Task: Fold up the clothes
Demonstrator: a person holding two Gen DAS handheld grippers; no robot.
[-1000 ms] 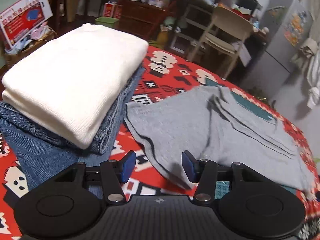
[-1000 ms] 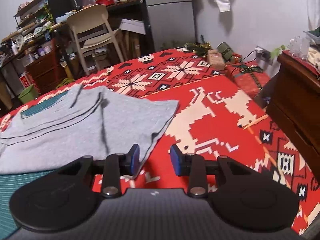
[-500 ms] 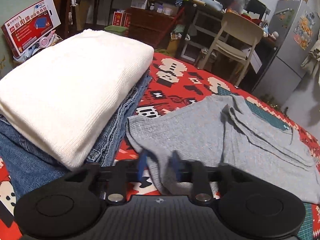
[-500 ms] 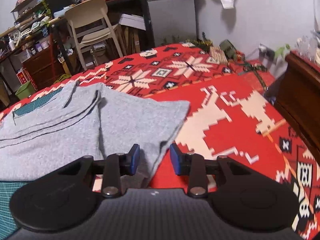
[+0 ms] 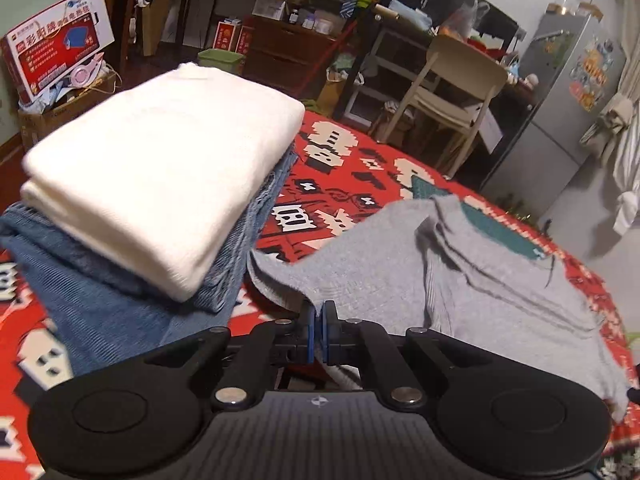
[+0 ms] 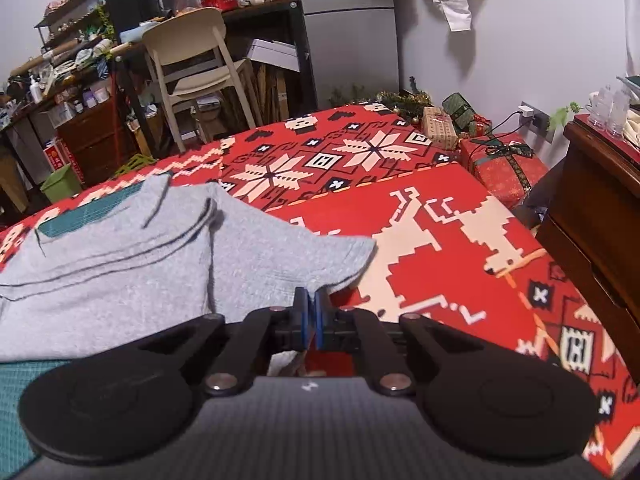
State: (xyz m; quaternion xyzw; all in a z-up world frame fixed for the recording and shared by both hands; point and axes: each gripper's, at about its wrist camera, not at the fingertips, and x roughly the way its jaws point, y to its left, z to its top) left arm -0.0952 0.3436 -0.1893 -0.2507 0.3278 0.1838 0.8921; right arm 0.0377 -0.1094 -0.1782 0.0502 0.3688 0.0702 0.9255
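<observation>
A grey T-shirt (image 5: 460,280) lies partly folded on the red patterned blanket (image 5: 352,184). My left gripper (image 5: 318,312) is shut on the shirt's near left edge and lifts it a little off the blanket. In the right wrist view the same grey T-shirt (image 6: 160,264) spreads to the left, and my right gripper (image 6: 310,300) is shut on its near right edge beside the corner. The blue pads (image 6: 304,320) press together with cloth between them.
A folded white sweater (image 5: 160,184) rests on folded blue jeans (image 5: 100,304) at the left. A green cutting mat (image 6: 92,210) shows under the shirt. A beige chair (image 6: 196,68), shelves, a grey fridge (image 5: 560,112), a wooden cabinet (image 6: 592,220) and wrapped gifts (image 6: 500,164) surround the bed.
Both grippers went from open to shut on the shirt's near edge. The edge has risen off the blanket at both ends, and both grippers have moved forward.
</observation>
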